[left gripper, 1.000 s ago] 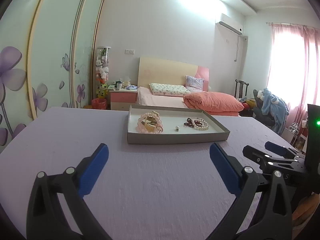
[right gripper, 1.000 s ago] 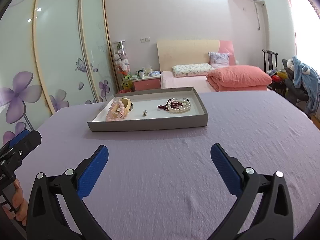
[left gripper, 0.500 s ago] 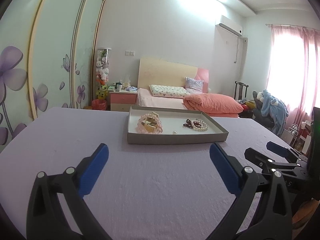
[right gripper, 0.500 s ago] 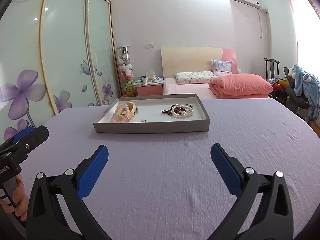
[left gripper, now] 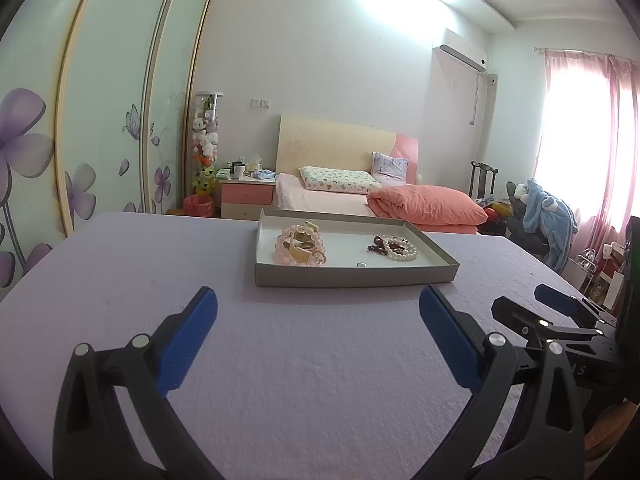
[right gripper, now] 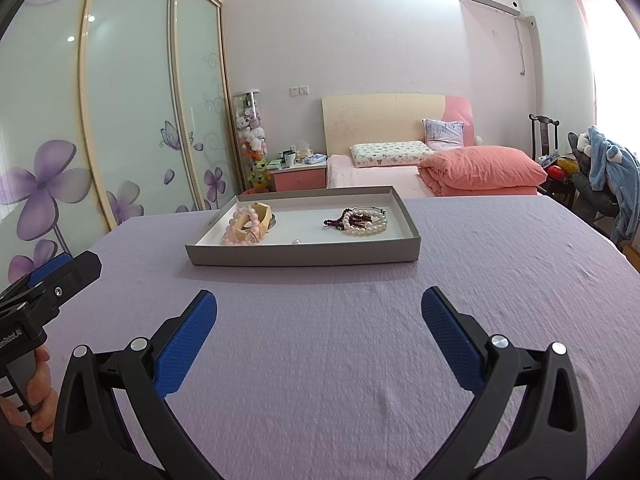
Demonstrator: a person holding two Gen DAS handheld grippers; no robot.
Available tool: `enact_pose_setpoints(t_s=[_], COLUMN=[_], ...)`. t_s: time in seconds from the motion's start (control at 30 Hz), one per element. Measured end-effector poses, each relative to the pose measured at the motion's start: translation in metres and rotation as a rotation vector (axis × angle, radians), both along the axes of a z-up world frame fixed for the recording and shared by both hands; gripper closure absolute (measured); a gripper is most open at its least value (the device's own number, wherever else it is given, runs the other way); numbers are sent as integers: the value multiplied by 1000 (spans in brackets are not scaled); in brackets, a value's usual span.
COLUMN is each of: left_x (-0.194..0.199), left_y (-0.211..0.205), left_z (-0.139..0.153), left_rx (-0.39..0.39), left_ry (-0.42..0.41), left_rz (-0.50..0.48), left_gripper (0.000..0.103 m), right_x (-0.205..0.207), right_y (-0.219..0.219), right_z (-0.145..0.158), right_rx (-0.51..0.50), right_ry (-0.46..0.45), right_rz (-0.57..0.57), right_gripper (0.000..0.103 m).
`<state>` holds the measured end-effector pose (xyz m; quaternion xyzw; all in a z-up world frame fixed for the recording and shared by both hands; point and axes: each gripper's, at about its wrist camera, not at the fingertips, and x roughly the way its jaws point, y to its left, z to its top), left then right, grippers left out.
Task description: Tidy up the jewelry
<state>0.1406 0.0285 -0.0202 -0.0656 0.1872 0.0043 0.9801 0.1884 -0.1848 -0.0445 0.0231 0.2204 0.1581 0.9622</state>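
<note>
On the desk (left gripper: 304,360), covered in nubbly lilac cloth, a shallow grey cardboard tray (left gripper: 352,274) holds the jewelry: a chunky pink bead bracelet (left gripper: 298,245) around a cream bangle (right gripper: 256,220) at its left end, a pearl string (left gripper: 400,252) tangled with dark red beads (right gripper: 340,222) at its right, and one small loose bead (right gripper: 295,242) between. Both the left claw (left gripper: 318,320) and the right claw (right gripper: 319,320) hover spread wide and empty, well short of the tray. Only the right view shows a hand (right gripper: 36,396) gripping the left handle.

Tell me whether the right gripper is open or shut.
Open. The right gripper has its blue pads spread wide apart above the purple tablecloth, with nothing between them, short of the tray.
</note>
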Motion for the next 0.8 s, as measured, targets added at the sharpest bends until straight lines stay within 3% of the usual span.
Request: enact_pose_setpoints(t_s=[0.8], left_x=[5], left_y=[-2], left_z=[-6], left_rx=[1], left_ry=[19], left_rz=[-8], left_gripper=[4], right_x=[-3], right_y=[0], right_z=[0], right_rx=[0], right_ry=[3], right_rz=[3], right_gripper=[2])
